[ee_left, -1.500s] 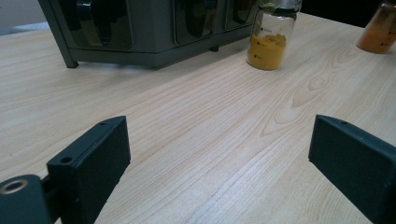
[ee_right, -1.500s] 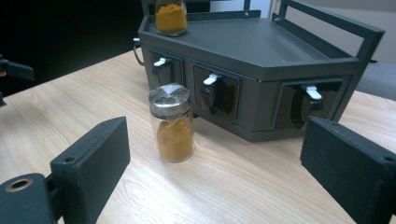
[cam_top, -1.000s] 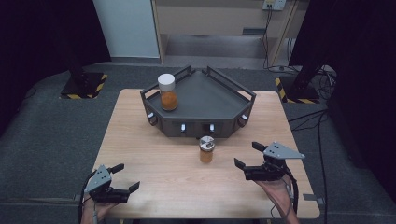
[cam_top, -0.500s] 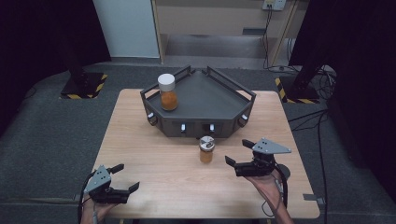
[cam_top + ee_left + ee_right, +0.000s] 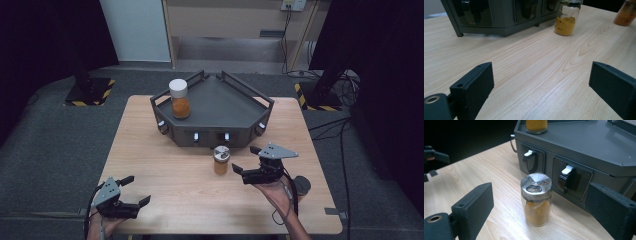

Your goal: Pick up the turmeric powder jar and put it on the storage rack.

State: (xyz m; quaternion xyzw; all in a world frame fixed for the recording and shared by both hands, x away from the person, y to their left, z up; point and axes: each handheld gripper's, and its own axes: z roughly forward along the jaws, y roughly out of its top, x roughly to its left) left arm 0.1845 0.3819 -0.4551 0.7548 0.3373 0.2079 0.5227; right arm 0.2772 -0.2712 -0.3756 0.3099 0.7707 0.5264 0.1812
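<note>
From the high view, the right claw (image 5: 246, 162) points at the small jar (image 5: 221, 159), jaws spread wide and holding nothing; the jar stands on the worktop (image 5: 165, 165) just ahead of it, close before the dark tray (image 5: 250, 100). This looks like the approach before a grasp, and the next move calls for sliding the jaws to either side of the jar and closing on its body. The left claw (image 5: 135, 191) rests low near the worktop's near edge, well apart, also wide open and empty. A taller jar (image 5: 179, 98) stands on the tray, far beyond the right claw. In the left gripper view, bare wood lies between the open jaws, with the small jar (image 5: 567, 18) far ahead. In the right gripper view, the jar (image 5: 536, 198) stands upright between and ahead of the jaws, untouched; the tray front with its white latches (image 5: 567, 170) sits right behind it, leaving little room past the jar.
</note>
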